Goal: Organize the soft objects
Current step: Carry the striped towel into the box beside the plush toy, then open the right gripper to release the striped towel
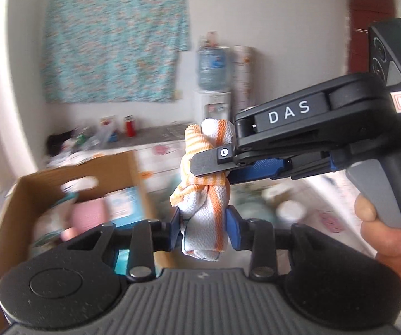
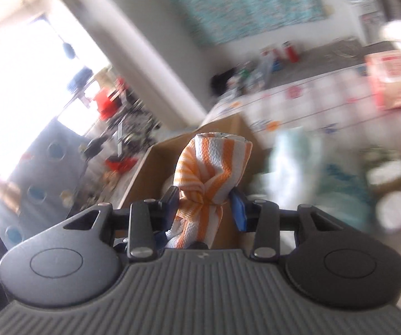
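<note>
Both grippers grab the same orange-striped towel (image 1: 204, 195): left gripper (image 1: 204, 230) clamps its bottom end, right gripper (image 1: 214, 164) pinches it higher up, coming in from 3 o'clock. Cardboard box (image 1: 33, 192) sits at 9 o'clock.

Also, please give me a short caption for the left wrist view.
Both grippers, left and right, clamp a bunched orange-striped white cloth beside an open cardboard box.
</note>
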Motion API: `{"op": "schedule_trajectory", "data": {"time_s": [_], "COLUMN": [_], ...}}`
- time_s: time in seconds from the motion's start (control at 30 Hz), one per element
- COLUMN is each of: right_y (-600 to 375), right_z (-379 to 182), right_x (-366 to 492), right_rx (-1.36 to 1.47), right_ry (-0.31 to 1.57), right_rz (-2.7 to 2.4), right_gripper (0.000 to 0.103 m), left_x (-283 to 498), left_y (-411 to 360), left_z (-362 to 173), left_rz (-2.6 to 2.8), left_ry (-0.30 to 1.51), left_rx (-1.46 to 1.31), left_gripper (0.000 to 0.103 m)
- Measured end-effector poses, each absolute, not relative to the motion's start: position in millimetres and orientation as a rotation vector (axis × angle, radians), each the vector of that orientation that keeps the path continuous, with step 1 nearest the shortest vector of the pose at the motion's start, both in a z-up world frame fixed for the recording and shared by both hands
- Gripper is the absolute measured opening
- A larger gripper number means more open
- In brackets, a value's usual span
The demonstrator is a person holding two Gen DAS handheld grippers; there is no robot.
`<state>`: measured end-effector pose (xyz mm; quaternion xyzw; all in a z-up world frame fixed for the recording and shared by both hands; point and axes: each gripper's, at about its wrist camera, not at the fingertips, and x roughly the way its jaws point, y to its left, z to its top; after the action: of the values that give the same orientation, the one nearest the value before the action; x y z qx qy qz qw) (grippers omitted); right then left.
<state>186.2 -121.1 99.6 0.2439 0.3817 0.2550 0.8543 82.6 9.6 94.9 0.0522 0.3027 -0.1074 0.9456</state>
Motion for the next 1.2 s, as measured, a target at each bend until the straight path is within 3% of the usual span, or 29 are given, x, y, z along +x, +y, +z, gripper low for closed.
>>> {"op": "schedule_trajectory", "data": {"time_s": [0.27, 0.5, 0.73, 0.87, 1.0, 1.2], "right_y": [46, 134, 159, 166, 160, 122], "right_z": [74, 39, -1, -8, -5, 22], "right_x": [231, 231, 241, 240, 241, 240], "right_rx": [0.399, 0.323, 0.307, 0.296, 0.324, 0.401], "right_ry": [1.043, 1.221, 1.378, 1.416, 1.393, 1.272], "right_rz": [0.819, 0.924, 0.977, 0.987, 0.981, 0.958], "right_gripper": [0.039, 0.039, 0.040, 0.042, 0.043, 0.049], "left_x": [71, 63, 48, 50, 51, 50], "left_y": [144, 207, 224, 223, 220, 208], "left_z": [82, 55, 43, 40, 41, 49], "left_rz": [0.033, 0.135, 0.138, 0.134, 0.136, 0.110], "left_ry": [0.785, 0.919, 0.948, 0.948, 0.937, 0.869], "left_rx": [-0.081, -0.164, -0.169, -0.159, -0.149, -0.130], "left_gripper": [0.036, 0.037, 0.050, 0.051, 0.053, 0.068]}}
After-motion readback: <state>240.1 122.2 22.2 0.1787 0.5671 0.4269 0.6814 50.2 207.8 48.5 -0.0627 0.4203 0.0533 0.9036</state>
